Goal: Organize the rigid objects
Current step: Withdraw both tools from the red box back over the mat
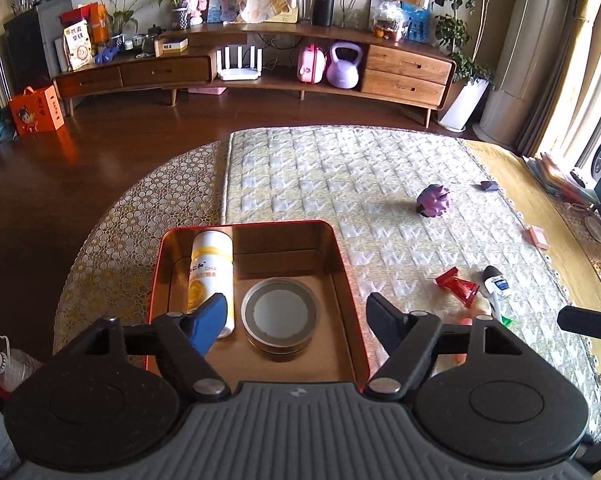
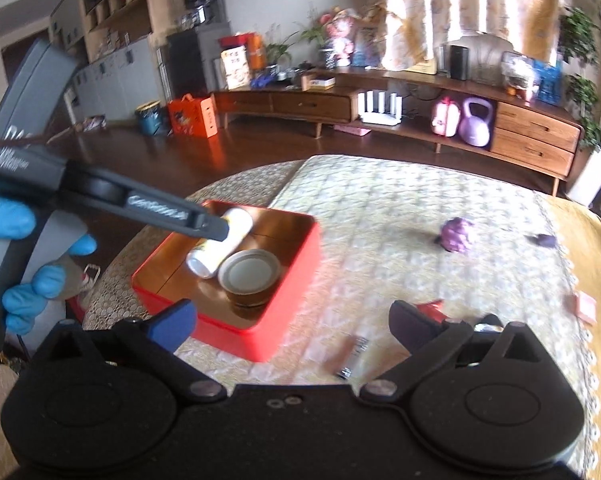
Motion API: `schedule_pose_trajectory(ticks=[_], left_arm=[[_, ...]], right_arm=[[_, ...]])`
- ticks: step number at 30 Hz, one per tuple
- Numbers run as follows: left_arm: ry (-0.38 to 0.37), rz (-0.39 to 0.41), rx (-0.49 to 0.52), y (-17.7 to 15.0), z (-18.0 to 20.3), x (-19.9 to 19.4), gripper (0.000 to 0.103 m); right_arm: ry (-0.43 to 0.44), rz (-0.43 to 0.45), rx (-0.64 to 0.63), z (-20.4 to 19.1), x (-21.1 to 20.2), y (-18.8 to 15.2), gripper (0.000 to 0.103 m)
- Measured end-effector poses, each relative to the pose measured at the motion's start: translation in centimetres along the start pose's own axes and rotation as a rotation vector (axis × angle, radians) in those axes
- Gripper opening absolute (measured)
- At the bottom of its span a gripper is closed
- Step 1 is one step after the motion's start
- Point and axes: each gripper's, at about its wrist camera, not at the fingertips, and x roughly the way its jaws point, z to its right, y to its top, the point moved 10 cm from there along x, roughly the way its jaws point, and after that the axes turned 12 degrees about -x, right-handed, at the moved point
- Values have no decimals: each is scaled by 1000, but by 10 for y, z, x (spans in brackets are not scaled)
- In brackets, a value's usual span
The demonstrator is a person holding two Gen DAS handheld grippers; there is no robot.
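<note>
Both grippers — left gripper and right gripper — gape, grasping nothing; inside the red tin tray lie a white bottle and round tin; beside it, perhaps a red wrapper.

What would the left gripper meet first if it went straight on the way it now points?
Probably the round tin in the red box: it lies between the open fingers of the left gripper, with nothing in front. The white bottle lies beside it, near the blue finger. Depth is uncertain.
</note>
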Motion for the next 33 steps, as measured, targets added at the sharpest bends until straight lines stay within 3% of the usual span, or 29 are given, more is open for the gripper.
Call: schedule_pose_trajectory(ticks=[7,16,25,33], left_arm=[[-23,51,21,-16,23,-16,82],[-63,90,28,-42,61,-21,83],[-68,89,81,-71,104,2,83],[-40,69,94,-96,119,38,83]], right_arm=[[-27,38,78,31,-27,-15,103],[-117,39,60,66,-54,-45,103],[-178,10,110,110,-63,-79,103],[-217,-16,146,144,-58,-102,103]])
